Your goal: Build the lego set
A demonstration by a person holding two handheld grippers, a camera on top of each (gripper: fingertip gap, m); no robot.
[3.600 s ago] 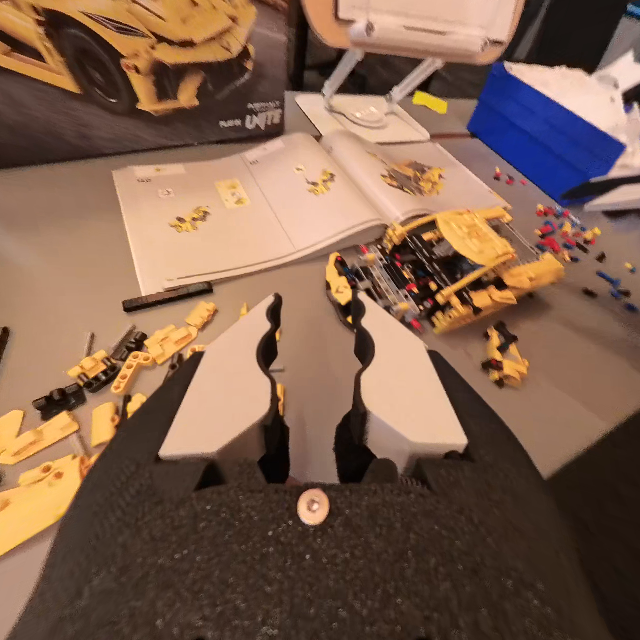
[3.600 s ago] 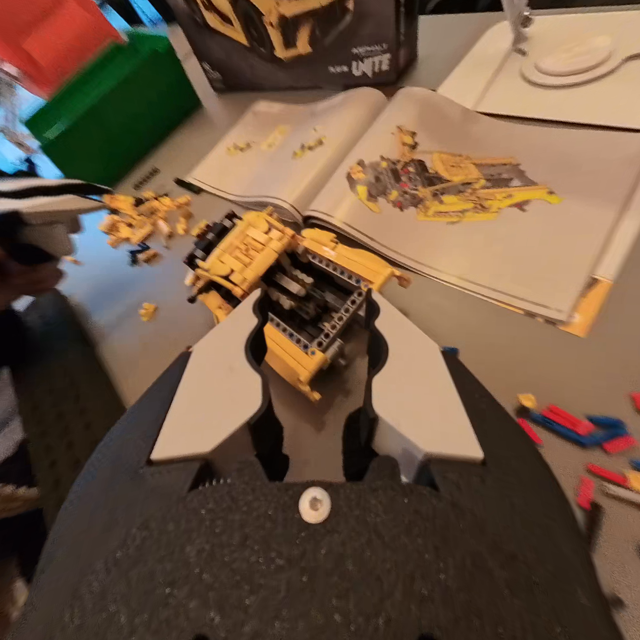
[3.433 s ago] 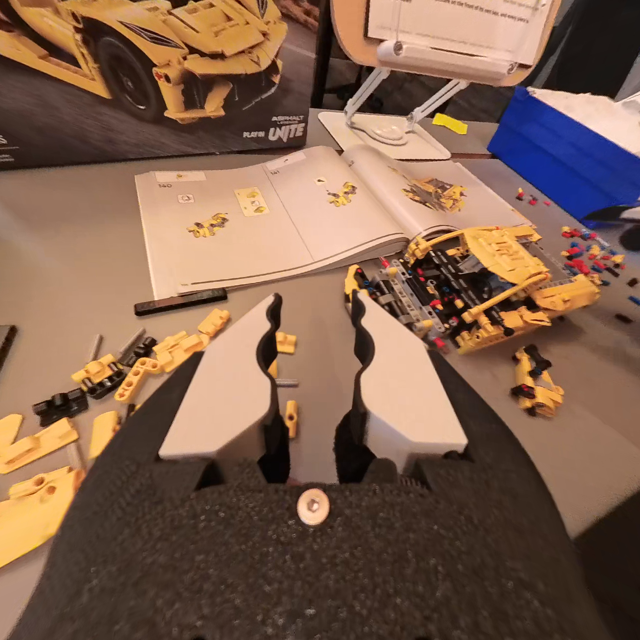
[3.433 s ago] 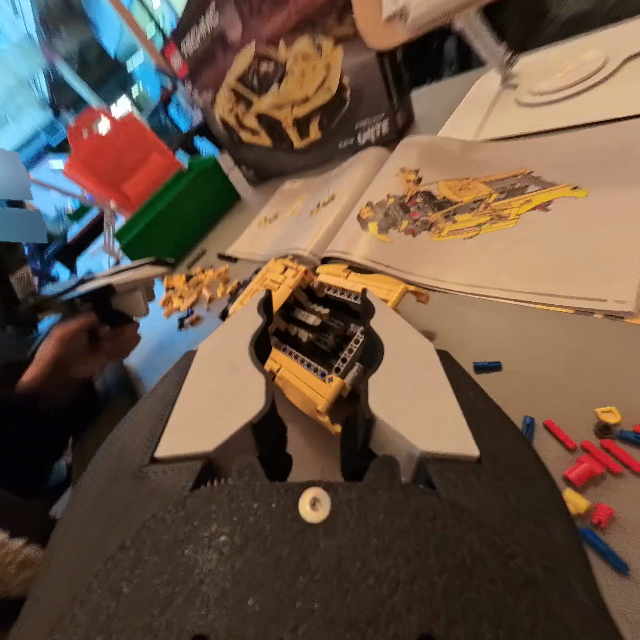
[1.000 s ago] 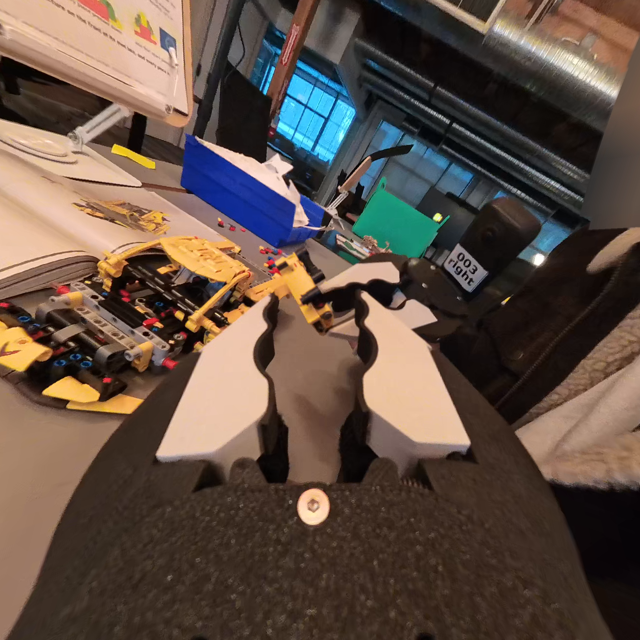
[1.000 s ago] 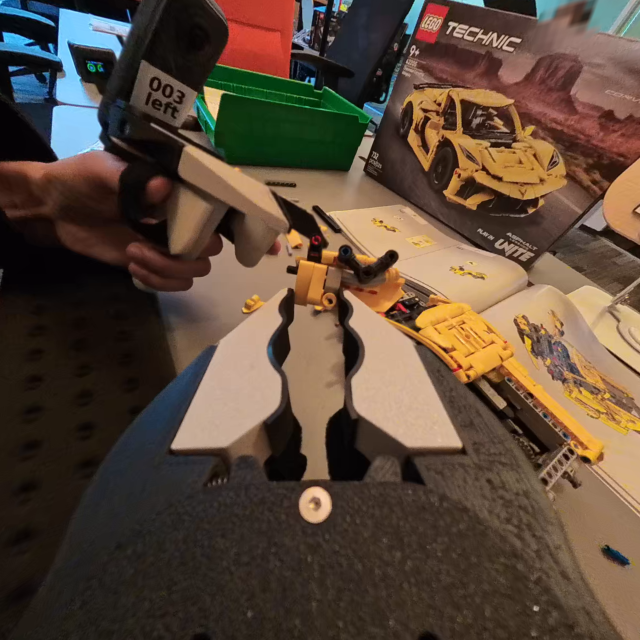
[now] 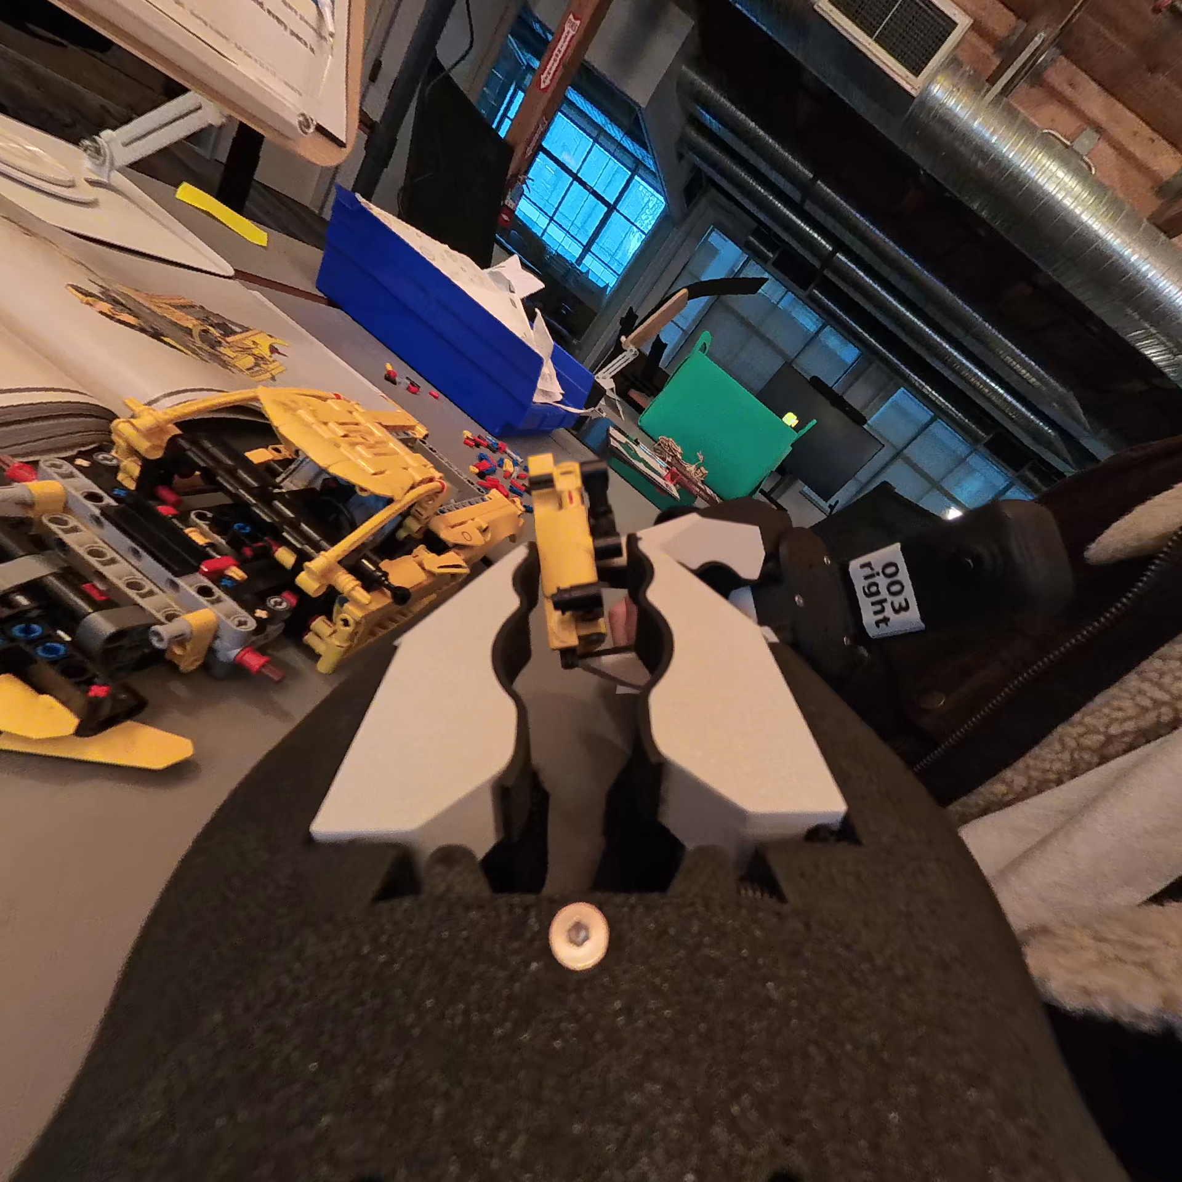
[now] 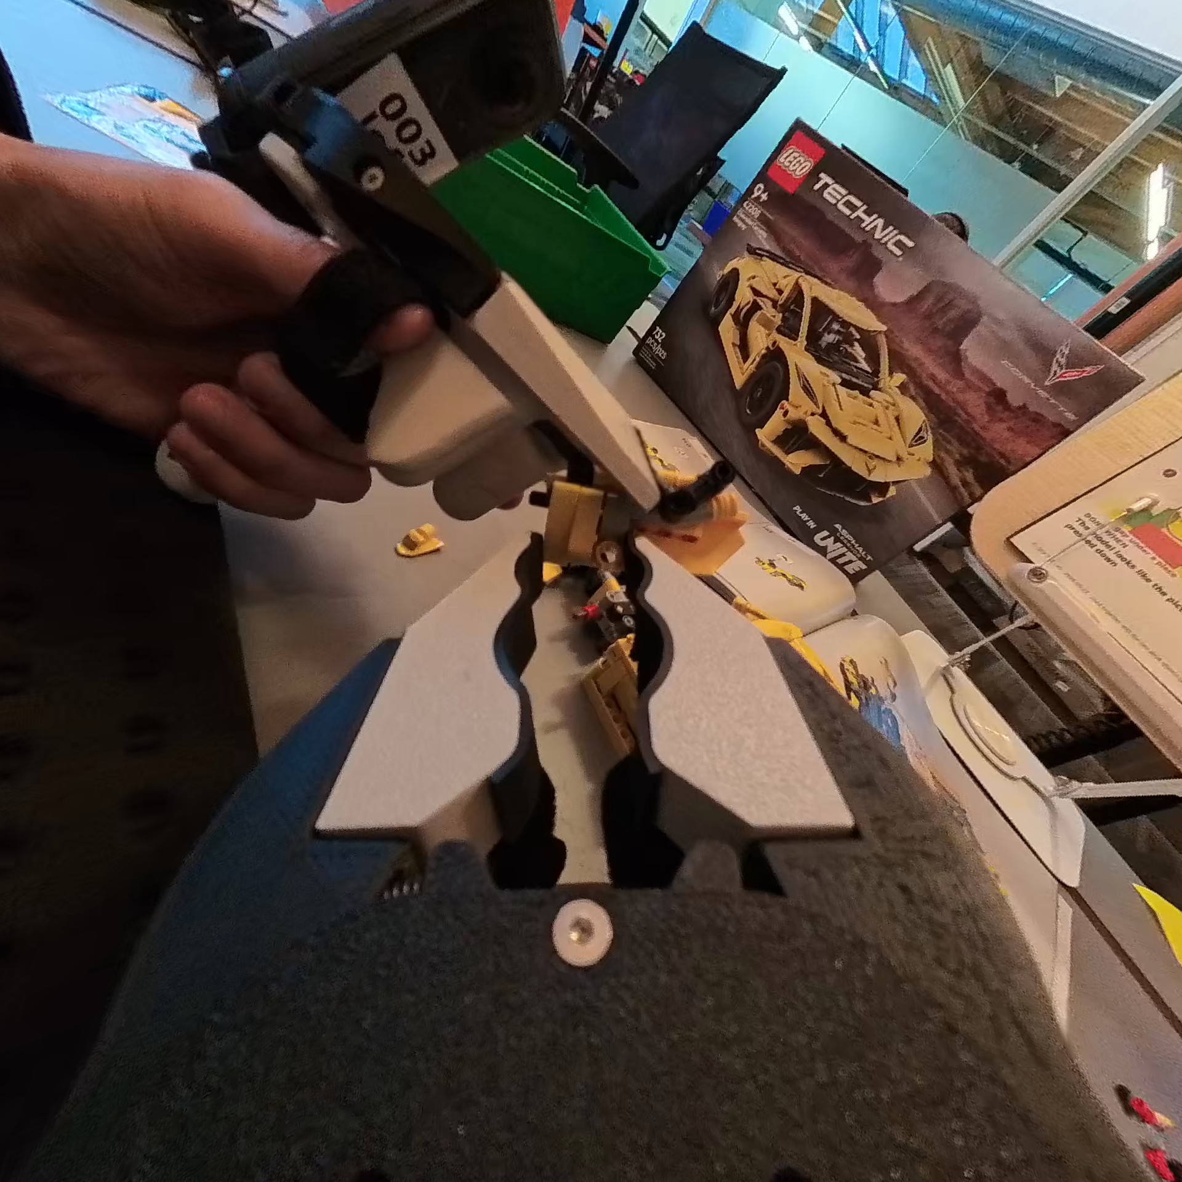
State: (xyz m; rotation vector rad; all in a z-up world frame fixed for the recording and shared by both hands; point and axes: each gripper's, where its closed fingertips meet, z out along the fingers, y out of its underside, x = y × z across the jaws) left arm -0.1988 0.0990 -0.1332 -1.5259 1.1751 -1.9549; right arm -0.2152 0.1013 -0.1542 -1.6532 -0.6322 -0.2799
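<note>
Yellow sub-assembly (image 7: 566,563) pinched in air by right gripper (image 8: 585,556); left gripper (image 7: 579,563) closing alongside, grip uncertain. Light, rigid, pins pop loose; hold solid yellow body.

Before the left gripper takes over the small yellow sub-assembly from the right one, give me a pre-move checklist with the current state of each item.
1. Right gripper clamped on the yellow sub-assembly: ok.
2. Left gripper straddles the piece: ok.
3. Left gripper closed firmly on it: cannot tell.
4. Piece lifted off the table: ok.
5. Car chassis resting on the table, out of the grippers' way: ok.
6. Piece oriented correctly per the instruction booklet: cannot tell.
</note>
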